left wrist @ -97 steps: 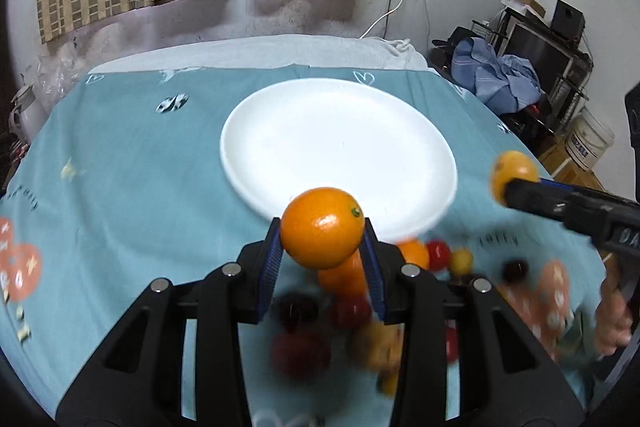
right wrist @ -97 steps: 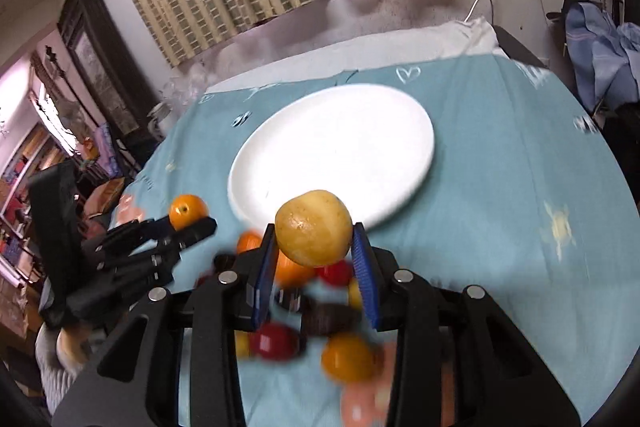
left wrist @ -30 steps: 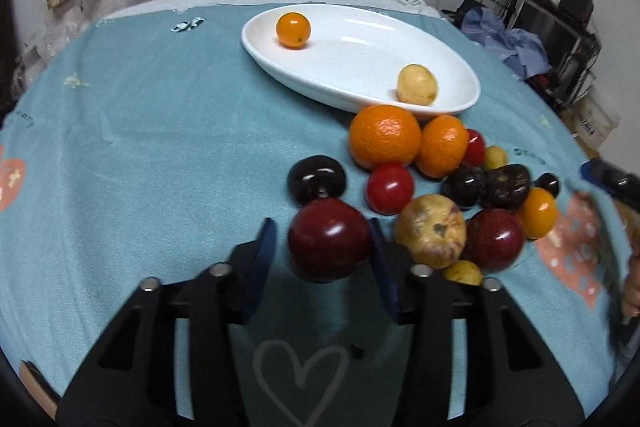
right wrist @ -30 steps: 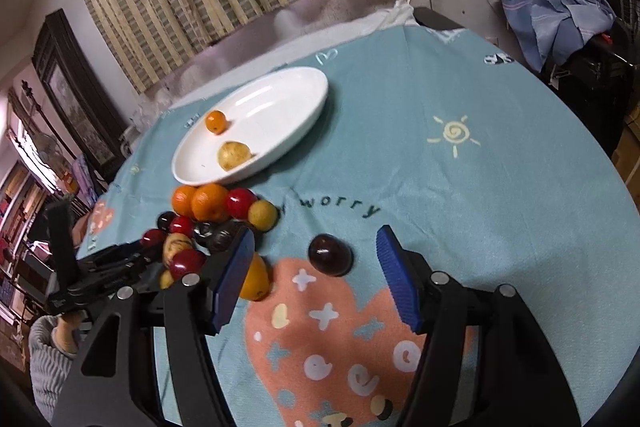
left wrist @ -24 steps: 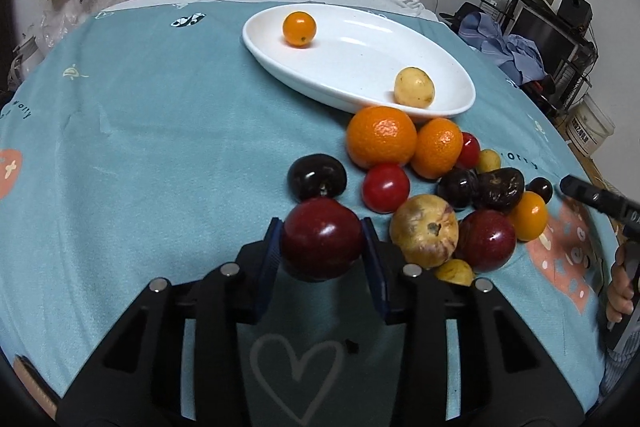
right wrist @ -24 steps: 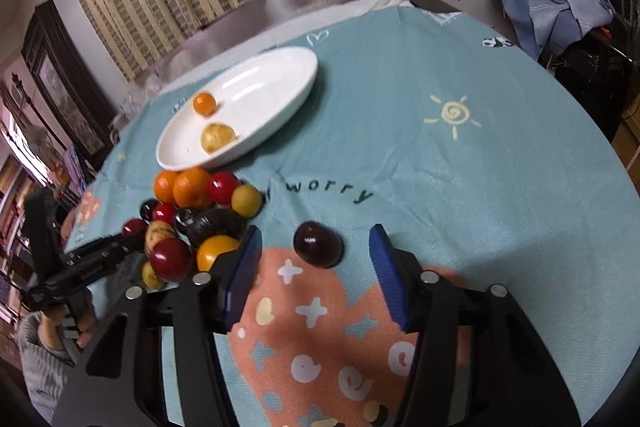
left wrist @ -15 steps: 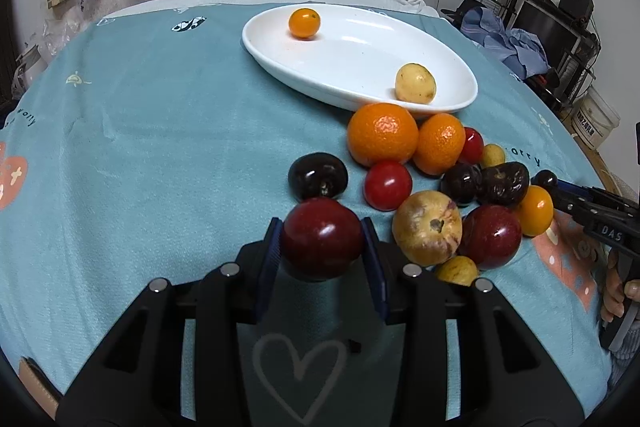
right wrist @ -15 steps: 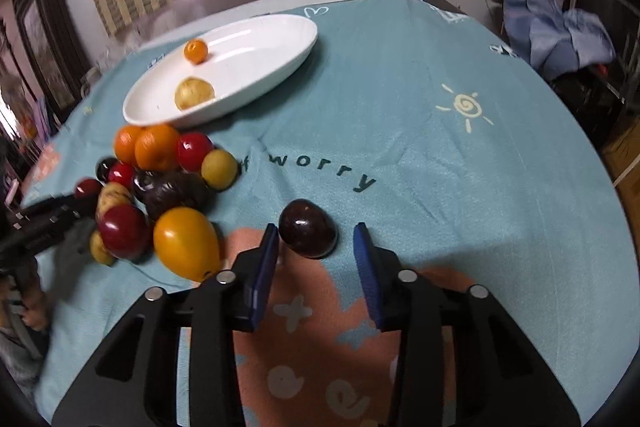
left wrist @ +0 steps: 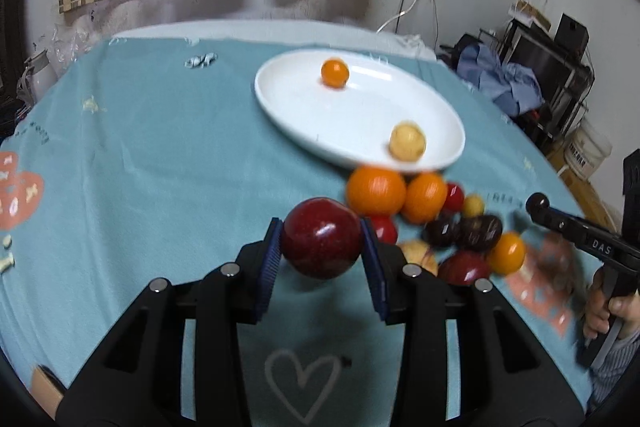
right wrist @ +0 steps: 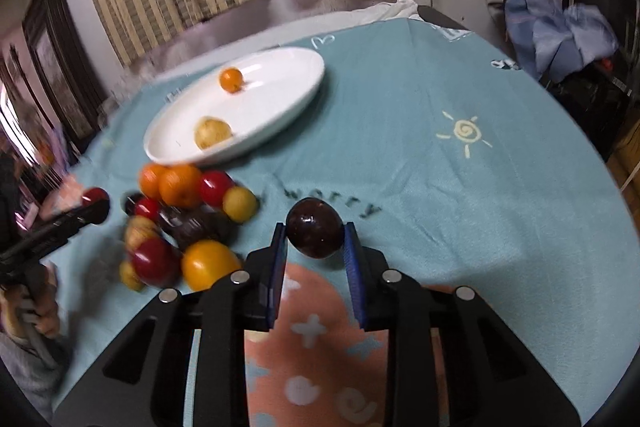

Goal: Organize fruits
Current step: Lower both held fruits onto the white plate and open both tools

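Note:
My left gripper (left wrist: 322, 245) is shut on a dark red plum (left wrist: 320, 241), held a little above the teal cloth beside the fruit pile (left wrist: 440, 223). In the right wrist view, my right gripper (right wrist: 316, 241) has its blue pads pressed on both sides of a dark purple plum (right wrist: 315, 231), low over the cloth. The white plate (left wrist: 320, 123) lies beyond, holding a small orange (left wrist: 335, 73) and a yellow fruit (left wrist: 407, 145). The pile (right wrist: 180, 211) holds oranges, red and dark plums, and yellow fruits.
The round table has a teal cloth (right wrist: 420, 147) with printed patterns. A person's hand (left wrist: 604, 307) holds the right gripper's handle at the right edge. Curtains and a wall stand behind the table; clothes and shelves (left wrist: 520, 83) sit to the right.
The right gripper's jaws came from wide apart to shut on the dark purple plum. The left gripper has risen with the red plum, which now hangs above the cloth.

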Tool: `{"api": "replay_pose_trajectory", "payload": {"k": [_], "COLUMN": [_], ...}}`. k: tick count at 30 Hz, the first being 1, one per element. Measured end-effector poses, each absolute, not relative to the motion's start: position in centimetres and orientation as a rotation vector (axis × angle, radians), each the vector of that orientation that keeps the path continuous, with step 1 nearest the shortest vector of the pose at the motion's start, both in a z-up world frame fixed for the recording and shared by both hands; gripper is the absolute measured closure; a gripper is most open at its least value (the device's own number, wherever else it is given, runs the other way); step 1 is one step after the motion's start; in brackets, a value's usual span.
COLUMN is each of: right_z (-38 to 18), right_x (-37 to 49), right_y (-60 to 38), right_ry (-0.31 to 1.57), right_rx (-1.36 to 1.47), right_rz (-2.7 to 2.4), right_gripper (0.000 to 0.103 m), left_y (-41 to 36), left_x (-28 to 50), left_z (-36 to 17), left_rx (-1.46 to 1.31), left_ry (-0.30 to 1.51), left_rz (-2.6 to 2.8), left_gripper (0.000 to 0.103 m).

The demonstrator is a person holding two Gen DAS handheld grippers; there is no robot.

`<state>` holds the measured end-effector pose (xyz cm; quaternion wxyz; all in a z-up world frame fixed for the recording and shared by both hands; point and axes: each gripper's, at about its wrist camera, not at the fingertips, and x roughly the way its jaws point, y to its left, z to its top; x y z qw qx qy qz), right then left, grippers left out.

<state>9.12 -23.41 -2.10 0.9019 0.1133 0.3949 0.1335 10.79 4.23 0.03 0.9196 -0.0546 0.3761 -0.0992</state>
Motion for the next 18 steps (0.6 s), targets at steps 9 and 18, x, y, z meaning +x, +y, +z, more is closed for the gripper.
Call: {"api": "replay_pose_trajectory", "payload": {"k": [9,18], "right_z": [2.3,0.0], "right_x": [16.6,21.9], "right_y": [-17.4,-15.2], "right_ry": [0.795,0.873], "right_rx": [0.215,0.246], "right_rz": [0.354,0.329], "right_gripper": [0.075,0.073], "left_y": [1.5,0.8], "left_x": [18.3,22.2], "left_z": [2.5,-0.5], "left_rx": [-0.105,-0.102], "left_ry": [0.775,0.853], "left_rz": [-0.201,-0.211], "left_gripper": [0.063,0.063]}}
